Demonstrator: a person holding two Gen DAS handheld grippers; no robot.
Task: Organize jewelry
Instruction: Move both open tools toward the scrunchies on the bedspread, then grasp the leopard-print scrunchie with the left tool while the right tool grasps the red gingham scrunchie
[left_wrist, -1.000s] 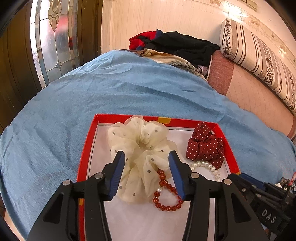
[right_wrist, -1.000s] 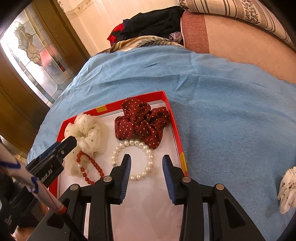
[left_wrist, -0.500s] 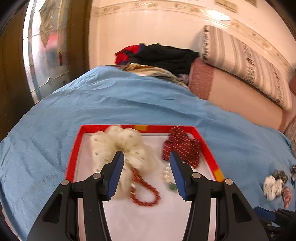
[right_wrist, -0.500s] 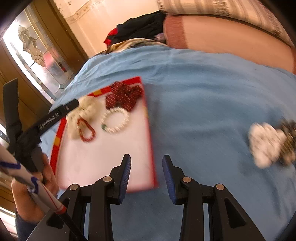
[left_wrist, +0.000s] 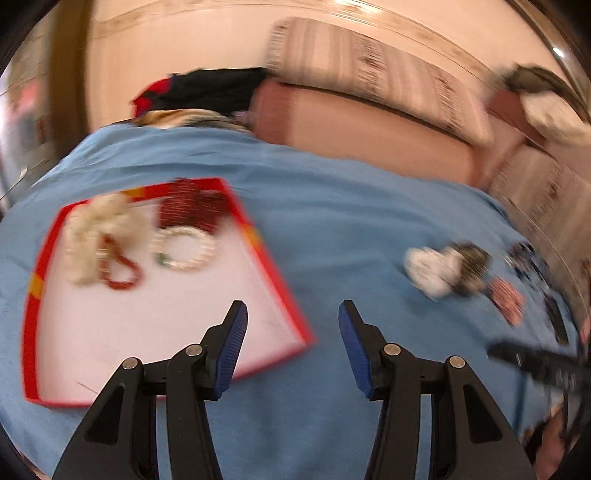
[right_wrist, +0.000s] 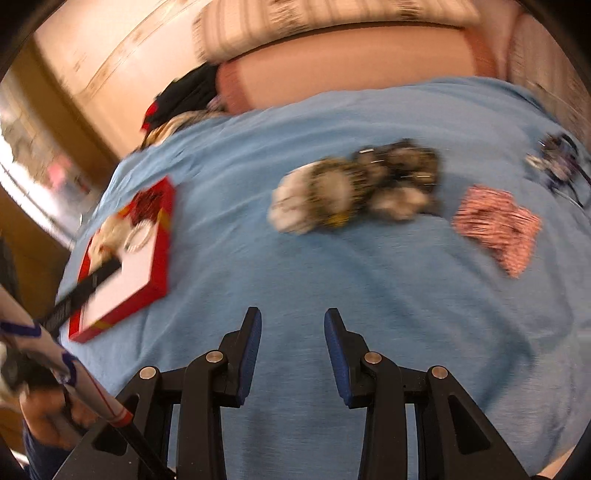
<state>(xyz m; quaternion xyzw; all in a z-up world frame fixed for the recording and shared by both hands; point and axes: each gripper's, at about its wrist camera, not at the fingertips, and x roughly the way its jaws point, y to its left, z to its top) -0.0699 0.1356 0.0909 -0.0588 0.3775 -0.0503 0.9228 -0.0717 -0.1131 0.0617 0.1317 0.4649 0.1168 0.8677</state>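
A red-rimmed white tray (left_wrist: 37, 295) lies on the blue cloth and holds a cream scrunchie (left_wrist: 98, 229), a dark red dotted scrunchie (left_wrist: 192, 210), a red bead bracelet (left_wrist: 122, 269) and a pearl bracelet (left_wrist: 183, 249). It also shows in the right wrist view (right_wrist: 159, 273). My left gripper (left_wrist: 291, 321) is open and empty, off the tray's right corner. My right gripper (right_wrist: 293, 325) is open and empty over bare cloth. Ahead of it lie a white and dark scrunchie pile (right_wrist: 354, 188), a pink striped scrunchie (right_wrist: 498, 225) and a dark tangled piece (right_wrist: 557, 162). Both views are blurred.
A blue cloth (right_wrist: 295, 258) covers the bed. A pink bolster (left_wrist: 362, 125), a striped pillow (left_wrist: 369, 70) and dark clothes (left_wrist: 207, 88) lie behind. A wooden door (right_wrist: 48, 122) stands at the left. The loose scrunchies also show in the left wrist view (left_wrist: 443, 269).
Both grippers have swung right, away from the tray, toward the loose scrunchies on the cloth. Both stay open and empty. The tray's contents have not moved.
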